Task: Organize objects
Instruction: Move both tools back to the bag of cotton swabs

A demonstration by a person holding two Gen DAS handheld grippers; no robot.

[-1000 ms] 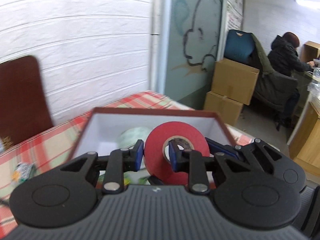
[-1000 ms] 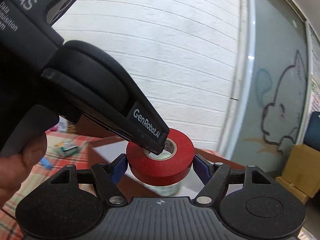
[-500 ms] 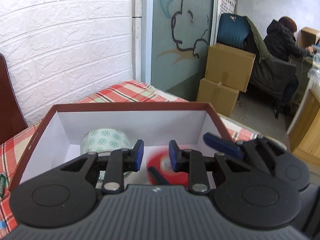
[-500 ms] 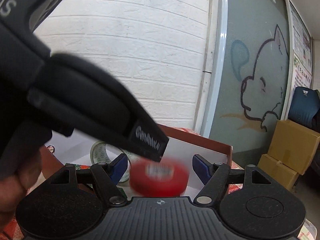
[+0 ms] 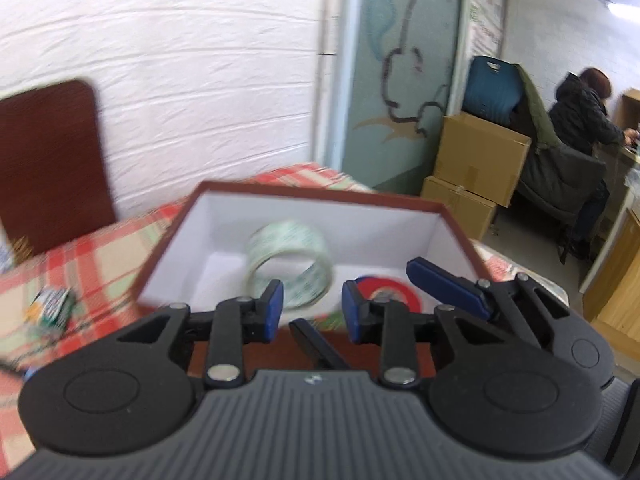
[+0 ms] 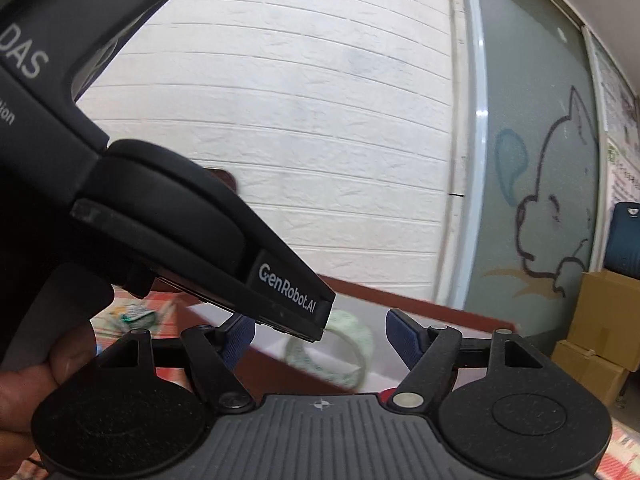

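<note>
A maroon box point(image 5: 320, 196) with a white inside stands on the checked cloth. In it a clear tape roll point(image 5: 290, 264) with green print stands on edge, and a red tape roll point(image 5: 390, 290) lies flat to its right. My left gripper point(image 5: 312, 304) hovers at the box's near edge, its jaws opening with nothing between them. My right gripper point(image 6: 320, 332) is open and empty beside it; one of its blue fingers point(image 5: 444, 288) reaches over the red roll. In the right wrist view the left gripper's body point(image 6: 180, 240) hides much of the box point(image 6: 420, 304) and the clear roll point(image 6: 348, 344).
Small packets point(image 5: 50, 304) lie on the cloth left of the box. A brown board point(image 5: 48, 160) leans on the white wall. Cardboard boxes point(image 5: 476, 160) and a seated person point(image 5: 580, 120) are at the back right. A hand point(image 6: 40, 380) grips the left tool.
A second ago the red roll sat between the right gripper's pads with a left finger in its core. It dropped, and now lies in the box. Both grippers have drawn back slightly.
</note>
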